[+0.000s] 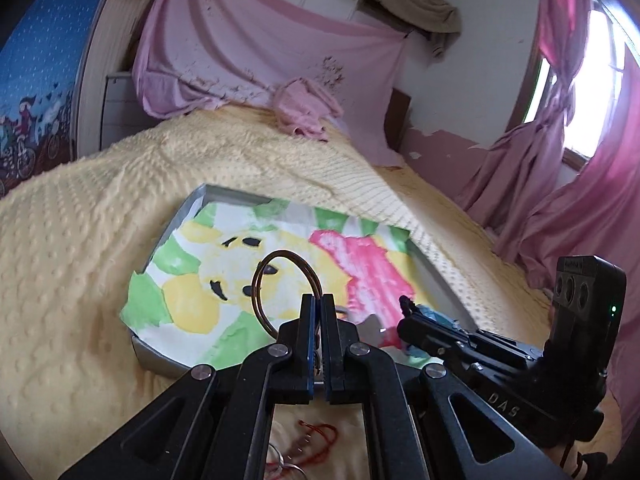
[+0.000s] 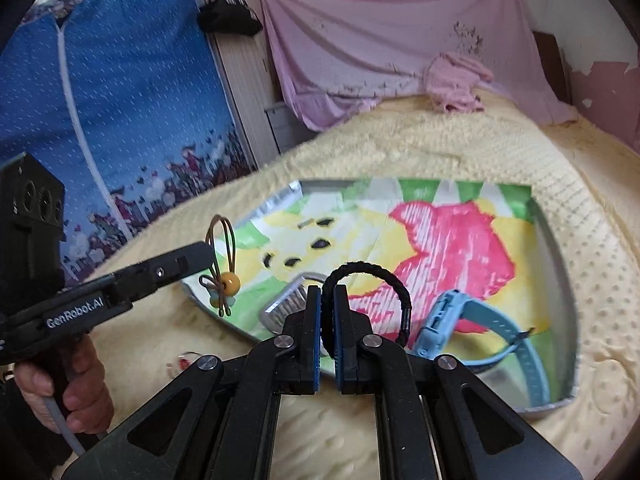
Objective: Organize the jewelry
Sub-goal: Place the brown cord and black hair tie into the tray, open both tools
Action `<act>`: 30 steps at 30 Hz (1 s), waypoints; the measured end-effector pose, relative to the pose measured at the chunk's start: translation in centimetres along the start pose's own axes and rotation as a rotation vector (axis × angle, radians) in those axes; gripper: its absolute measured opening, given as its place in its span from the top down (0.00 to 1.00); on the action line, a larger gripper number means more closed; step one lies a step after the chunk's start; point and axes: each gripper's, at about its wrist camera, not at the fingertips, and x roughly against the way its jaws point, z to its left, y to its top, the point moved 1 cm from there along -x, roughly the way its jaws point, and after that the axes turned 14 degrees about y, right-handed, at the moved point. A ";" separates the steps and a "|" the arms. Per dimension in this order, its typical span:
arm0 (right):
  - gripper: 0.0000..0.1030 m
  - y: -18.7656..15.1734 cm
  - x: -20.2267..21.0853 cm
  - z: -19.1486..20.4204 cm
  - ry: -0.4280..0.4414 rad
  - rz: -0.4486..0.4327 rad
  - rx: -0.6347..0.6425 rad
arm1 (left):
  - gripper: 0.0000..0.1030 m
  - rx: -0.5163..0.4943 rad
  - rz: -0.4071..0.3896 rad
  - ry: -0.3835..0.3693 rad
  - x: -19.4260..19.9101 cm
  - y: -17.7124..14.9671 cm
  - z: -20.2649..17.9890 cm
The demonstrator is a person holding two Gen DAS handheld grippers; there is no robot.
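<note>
The left gripper [image 1: 318,300] is clamped on a thin brown cord bracelet [image 1: 286,280], light and floppy, best pinched at its loop. The right gripper [image 2: 327,292] grips a black braided bracelet [image 2: 372,280], soft yet springy. Both hang over the tray [image 2: 560,240]'s near edge. A blue watch [image 2: 460,320] and 1 small foil cup [image 2: 286,304] crowd the near side.

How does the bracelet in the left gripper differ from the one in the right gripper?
The cord bracelet in the left gripper is thin, brown and carries a yellow bead; the braided bracelet in the right gripper is thick, black and beadless. Both loops stand above shut jaws, over the tray.
</note>
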 end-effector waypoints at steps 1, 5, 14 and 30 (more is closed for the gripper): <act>0.95 -0.1 -0.6 -0.2 -0.009 0.016 -0.004 | 0.97 0.001 0.013 0.007 -0.5 -0.1 0.1; 0.95 -0.6 -2.0 -0.9 -0.025 0.057 -0.027 | 0.97 0.006 0.064 0.033 -2.1 -1.0 0.4; 0.93 -0.9 -1.9 -1.7 -0.029 0.058 -0.059 | 0.97 0.013 0.064 0.076 -2.0 -2.0 0.9; 0.49 -1.9 4.5 0.6 -0.133 -0.093 0.021 | 0.78 0.003 -0.023 0.171 2.6 -3.5 1.2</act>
